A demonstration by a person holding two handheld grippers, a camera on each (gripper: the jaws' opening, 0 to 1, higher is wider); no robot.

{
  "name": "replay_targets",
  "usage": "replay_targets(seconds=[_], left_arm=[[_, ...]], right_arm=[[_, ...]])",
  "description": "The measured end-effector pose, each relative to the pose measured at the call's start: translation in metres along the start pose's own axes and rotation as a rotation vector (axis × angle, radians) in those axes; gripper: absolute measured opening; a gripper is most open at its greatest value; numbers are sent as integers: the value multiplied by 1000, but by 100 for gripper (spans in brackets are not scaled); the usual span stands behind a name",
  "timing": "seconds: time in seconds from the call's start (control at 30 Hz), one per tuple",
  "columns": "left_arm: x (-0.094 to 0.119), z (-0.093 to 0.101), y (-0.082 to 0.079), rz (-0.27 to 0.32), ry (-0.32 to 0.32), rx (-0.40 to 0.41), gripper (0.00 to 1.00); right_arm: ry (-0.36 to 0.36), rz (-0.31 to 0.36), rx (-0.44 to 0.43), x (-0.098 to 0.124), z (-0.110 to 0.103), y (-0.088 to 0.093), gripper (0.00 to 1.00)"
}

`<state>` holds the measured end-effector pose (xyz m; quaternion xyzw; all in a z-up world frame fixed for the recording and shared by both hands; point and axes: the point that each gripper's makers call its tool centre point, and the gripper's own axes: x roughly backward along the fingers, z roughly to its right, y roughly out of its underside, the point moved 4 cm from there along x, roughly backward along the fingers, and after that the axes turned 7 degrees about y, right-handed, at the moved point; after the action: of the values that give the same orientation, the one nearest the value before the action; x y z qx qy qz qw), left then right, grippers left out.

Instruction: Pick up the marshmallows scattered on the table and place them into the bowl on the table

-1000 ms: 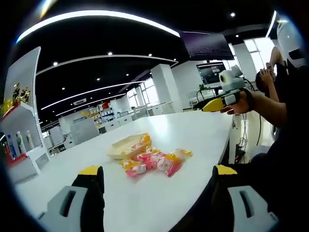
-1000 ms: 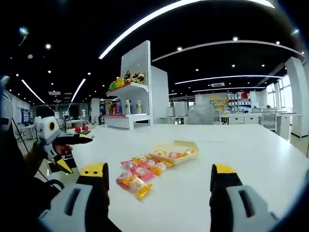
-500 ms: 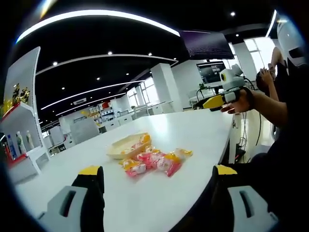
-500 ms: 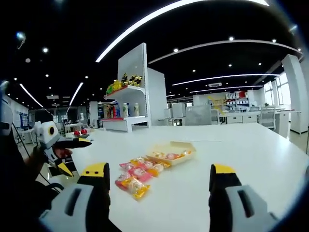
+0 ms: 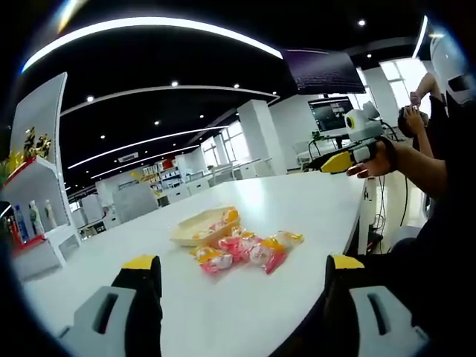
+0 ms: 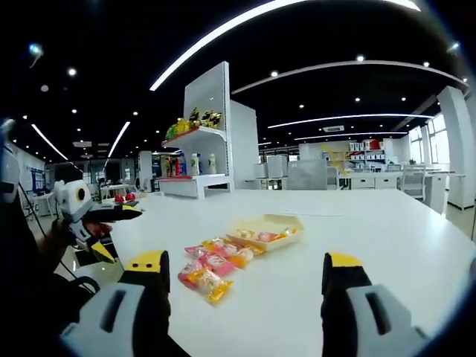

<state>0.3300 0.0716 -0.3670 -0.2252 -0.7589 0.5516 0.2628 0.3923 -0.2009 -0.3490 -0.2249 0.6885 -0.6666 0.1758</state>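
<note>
The left hand-held gripper (image 5: 236, 271) hangs above the near part of the white tabletop (image 5: 223, 297), its two yellow-tipped jaws spread wide apart with nothing between them. The right hand-held gripper (image 6: 243, 269) is held likewise, jaws well apart and empty, over the same tabletop (image 6: 357, 245) from another side.

The marshmallows (image 5: 242, 251) lie in a loose cluster of pink, orange and yellow wrapped pieces out on the open middle of the tabletop, well clear of both sets of jaws. In the right gripper view the same marshmallows (image 6: 213, 266) sit slightly nearer the left jaw than the right one. Just beyond the cluster, touching or nearly touching its far end, stands the bowl (image 5: 199, 227), a shallow pale yellow dish that already holds a few coloured pieces; in the right gripper view the bowl (image 6: 266, 231) lies behind and to the right of the cluster.

In the left gripper view the right gripper shows at the far right, held in a person's hand (image 5: 374, 160) off the tabletop's edge. A white shelf unit (image 6: 199, 167) with bottles and small goods stands past the tabletop's far edge.
</note>
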Motion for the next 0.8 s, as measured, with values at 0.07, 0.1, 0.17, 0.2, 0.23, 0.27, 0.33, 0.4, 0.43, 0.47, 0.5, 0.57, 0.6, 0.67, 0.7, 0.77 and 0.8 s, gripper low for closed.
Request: replay_targets(seconds=[0.07,0.1,0.17,0.2,0.23,0.27,0.33,0.4,0.43,0.47,0.5,0.57,0.6,0.67,0.7,0.77,0.8], left_arm=[[0,-7,0,2,-26,-9,90],[1,-12,0,-5,-50,-32,90],[1,-17,-1,-9,-69,-54,90],[1,-19,-1,-8,-70,-52,90],[1,-20,-2,-3,-70,-44,90],[1,-21,-3,5,-70,-36,90],[0,-23,-5,17,-73,-31,90],[-3,-24,-5,19,-76,-30,89],[-4,-26,-4,17,-82,-34,89],[-6,-27,-4,17,-84,-35,89],[-8,-27,-3,14,-81,-38,89],[-12,-28,0,3,-76,-41,89],[-13,-28,1,-2,-75,-43,89],[-17,-29,3,-6,-77,-45,89],[-19,-30,4,-6,-80,-42,89],[-23,-29,6,-10,-74,-36,89],[-25,-29,6,-11,-72,-35,89]], right_arm=[[0,-2,1,0,0,0,81],[0,-5,4,0,-1,1,81],[0,-10,12,0,-2,2,81],[0,-11,14,0,-2,2,80],[-1,-13,15,0,-2,2,80],[-3,-14,16,0,-3,3,80],[-4,-16,17,-1,-3,3,80],[-3,-18,18,-1,-3,3,80],[-2,-19,19,-2,-3,3,80],[-3,-20,19,-2,-3,3,80],[-4,-21,19,-2,-4,3,80],[-5,-24,23,-3,-4,4,80],[-6,-26,25,-3,-4,4,80],[-6,-29,30,-3,-4,4,80],[-5,-30,32,-3,-4,4,80],[-5,-33,35,-2,-4,4,80],[-4,-34,37,-1,-4,4,80]])
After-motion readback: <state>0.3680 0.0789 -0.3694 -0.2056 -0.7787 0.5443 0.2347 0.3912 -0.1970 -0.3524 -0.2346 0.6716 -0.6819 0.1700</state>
